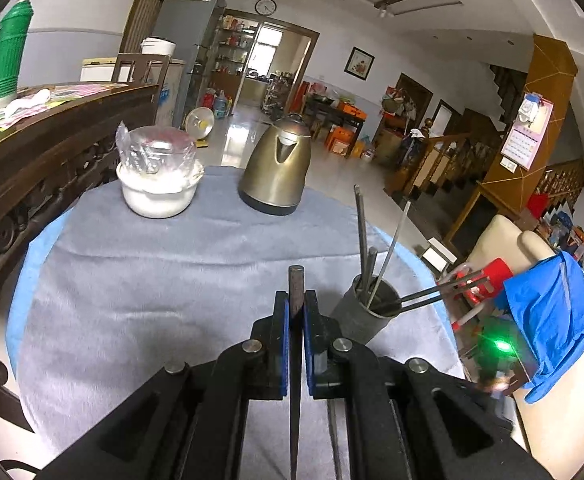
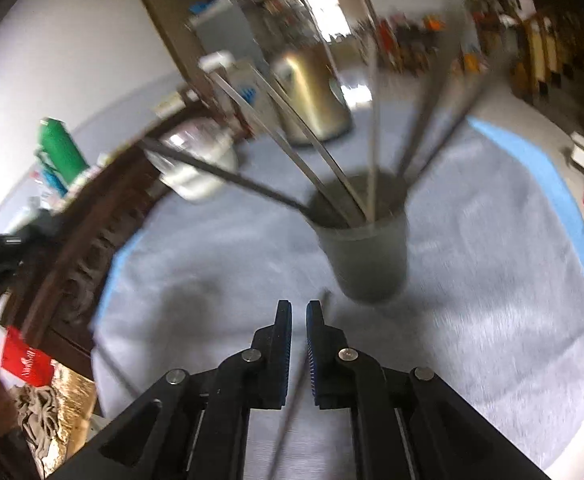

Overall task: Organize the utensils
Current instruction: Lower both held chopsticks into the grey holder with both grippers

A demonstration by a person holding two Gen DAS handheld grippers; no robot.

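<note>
My left gripper [image 1: 296,300] is shut on a dark chopstick [image 1: 296,280] that stands up between the blue pads, above the grey cloth [image 1: 151,280]. Just right of it is a grey cup [image 1: 362,316] holding several chopsticks that fan out. In the blurred right wrist view, the same cup [image 2: 366,256] stands just beyond my right gripper [image 2: 299,308]. Its jaws are nearly together with nothing clamped. A thin chopstick [image 2: 292,404] lies on the cloth [image 2: 472,320] beneath them, its tip [image 2: 325,294] near the cup's base.
A brass-coloured kettle [image 1: 275,168] and a white bowl with a plastic-wrapped lid [image 1: 157,184] stand at the far side of the round table. A dark carved wooden table [image 1: 31,168] borders the left. A chair with a blue garment [image 1: 548,320] is on the right.
</note>
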